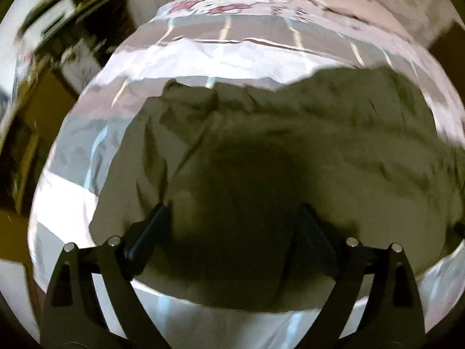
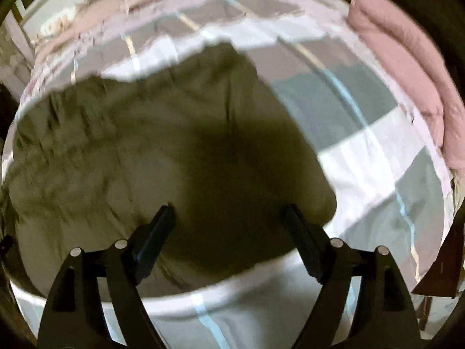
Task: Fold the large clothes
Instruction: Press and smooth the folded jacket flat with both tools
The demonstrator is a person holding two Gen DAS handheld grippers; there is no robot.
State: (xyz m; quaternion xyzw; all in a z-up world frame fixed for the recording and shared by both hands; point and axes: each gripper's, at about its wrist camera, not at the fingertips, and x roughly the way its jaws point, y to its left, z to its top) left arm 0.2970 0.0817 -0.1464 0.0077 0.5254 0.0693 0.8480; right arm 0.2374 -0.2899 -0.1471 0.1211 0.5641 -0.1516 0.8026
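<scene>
Left tool (image 1: 232,221) and right tool (image 2: 229,218): both wide open, holding nothing, above the garment (image 1: 290,145). Olive garment lies flat, long axis along the bed's (image 2: 363,160) near edge.

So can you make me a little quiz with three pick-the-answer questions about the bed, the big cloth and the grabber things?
1. Where does the olive-green garment lie?
A. On the checked bedsheet
B. On the floor
C. On a hanger

2. What colour is the rolled quilt at the bed's edge?
A. Blue
B. Pink
C. Black

3. How do the jaws of the right hand-held gripper stand?
A. Shut on the garment
B. Shut on the sheet
C. Open, with nothing pinched

Answers:
1. A, the garment is spread over the grey and white checks.
2. B, the quilt is plainly pink in the right wrist view.
3. C, its two fingers stand wide apart above the cloth. The left hand-held gripper is open the same way.
</scene>
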